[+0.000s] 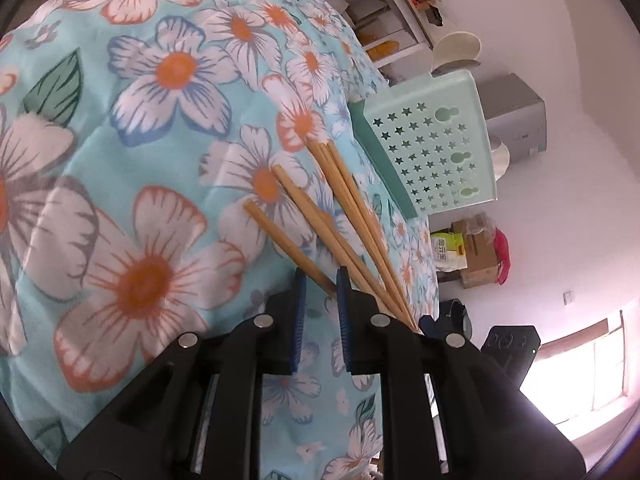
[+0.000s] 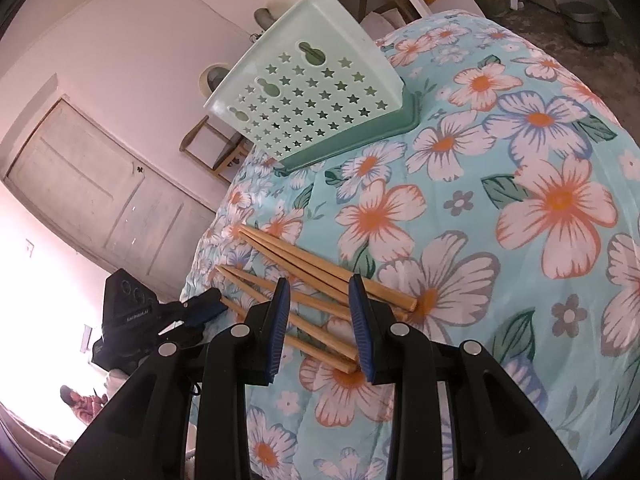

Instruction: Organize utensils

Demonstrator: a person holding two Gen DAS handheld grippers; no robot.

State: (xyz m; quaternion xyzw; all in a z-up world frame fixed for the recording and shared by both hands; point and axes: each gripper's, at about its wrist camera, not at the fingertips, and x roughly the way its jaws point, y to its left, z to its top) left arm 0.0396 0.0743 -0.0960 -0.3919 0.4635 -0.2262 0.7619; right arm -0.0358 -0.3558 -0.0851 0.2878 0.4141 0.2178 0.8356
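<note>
The mint-green holder (image 2: 316, 92) with star cut-outs stood on its darker green base at the far edge of the table, on the floral tablecloth (image 2: 520, 220); its inside could not be seen from either wrist view, so contents unknown. Four wooden chopsticks (image 2: 320, 276) lay loose on the cloth, near the holder but apart from it, fanned out (two close together, two spread wider). The left gripper (image 1: 320, 284) sat low at the thin ends, jaws narrow; one chopstick tip (image 1: 288, 246) ran between its blue pads, but whether the pads actually pinched it could not be told. The other three passed beside its right finger. The right gripper (image 2: 318, 292) hovered over the middle of the sticks with jaws partly spread, nothing pinched, sticks lying across under the gap. In the right view the left gripper (image 2: 200, 312) showed at the sticks' thin ends. Nothing lay between the chopsticks and the holder. Background clutter: door (image 2: 100, 196), wooden chair (image 2: 212, 152), cardboard boxes (image 1: 476, 256).
</note>
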